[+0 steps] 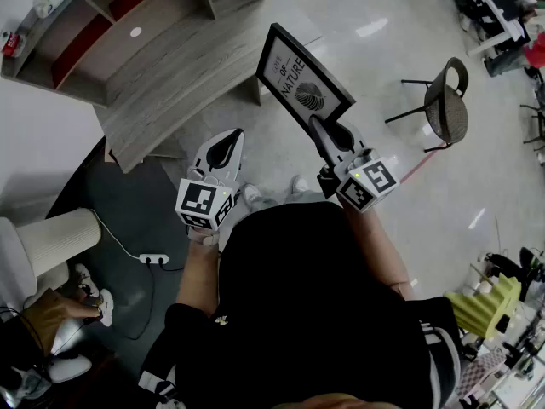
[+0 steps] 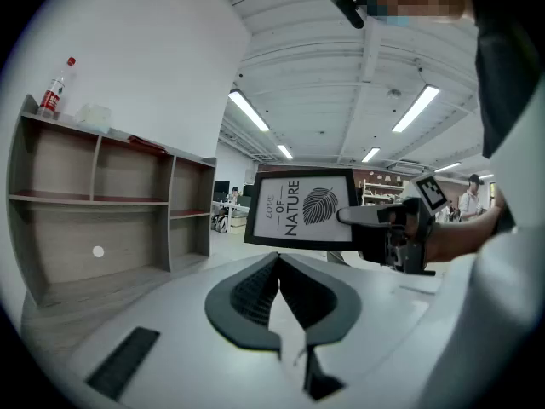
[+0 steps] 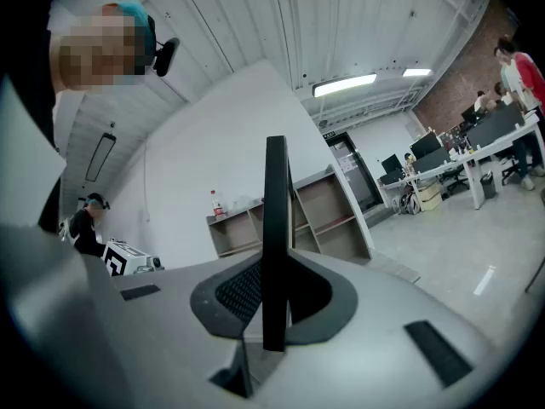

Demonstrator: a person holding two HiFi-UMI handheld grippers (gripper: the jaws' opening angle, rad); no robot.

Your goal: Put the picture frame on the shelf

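The picture frame (image 1: 300, 78) is black with a white print of a leaf and lettering. My right gripper (image 1: 317, 126) is shut on its lower edge and holds it up in the air in front of the shelf unit (image 1: 145, 49). In the right gripper view the frame (image 3: 275, 220) shows edge-on, clamped between the jaws. My left gripper (image 1: 228, 140) hangs beside it to the left, shut and empty. The left gripper view shows the frame (image 2: 303, 206) face-on with the right gripper's fingers (image 2: 368, 215) on it.
The grey wooden shelf unit (image 2: 102, 203) has open compartments; a bottle (image 2: 55, 90) stands on its top. A black chair (image 1: 444, 100) stands to the right. A power strip (image 1: 154, 259) and cable lie on the dark floor at left. Desks with people stand far off.
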